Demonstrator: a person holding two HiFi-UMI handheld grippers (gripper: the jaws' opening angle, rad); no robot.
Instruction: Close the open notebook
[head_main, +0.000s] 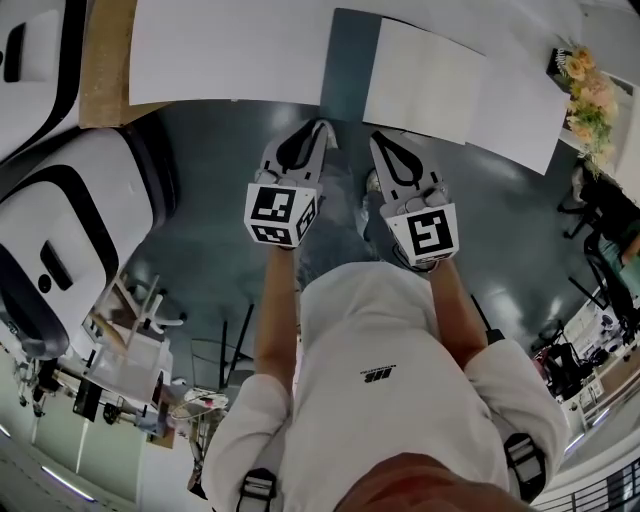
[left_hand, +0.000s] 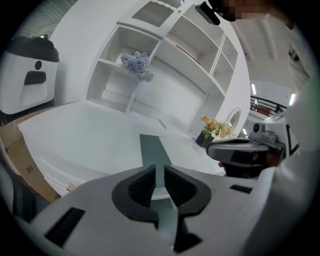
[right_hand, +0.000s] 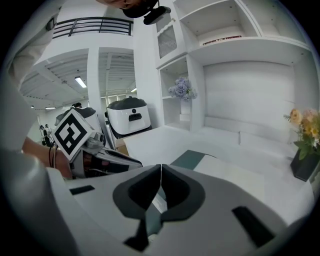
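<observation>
Both forearms extend forward from the person's white shirt (head_main: 400, 380), level and roughly parallel, with the marker cubes side by side and a little apart. The left gripper (head_main: 322, 128) and right gripper (head_main: 378, 138) point at the near edge of the white tabletop (head_main: 230, 50), their tips just short of it and over dark floor. In its own view the left gripper (left_hand: 156, 175) has its ribbed pads a narrow slot apart, with nothing between them. The right gripper (right_hand: 160, 172) has its jaw tips pressed together, also on nothing. The open notebook (head_main: 425, 82) lies flat on the tabletop straight ahead of the right gripper, showing a pale blank page (right_hand: 227, 172). A dark teal panel (head_main: 352, 60) runs along the page's left side; whether it is the cover cannot be told. Neither gripper touches the notebook. The page's near edge lies close to the table edge, slightly skewed. A white machine with black bands (head_main: 60, 230) stands at the left, well apart from the left gripper. A cardboard sheet (head_main: 105, 60) lies at the table's left end. A pot of flowers (head_main: 590, 85) sits at the far right, well apart from the notebook. White shelving (left_hand: 165, 60) rises behind the table
</observation>
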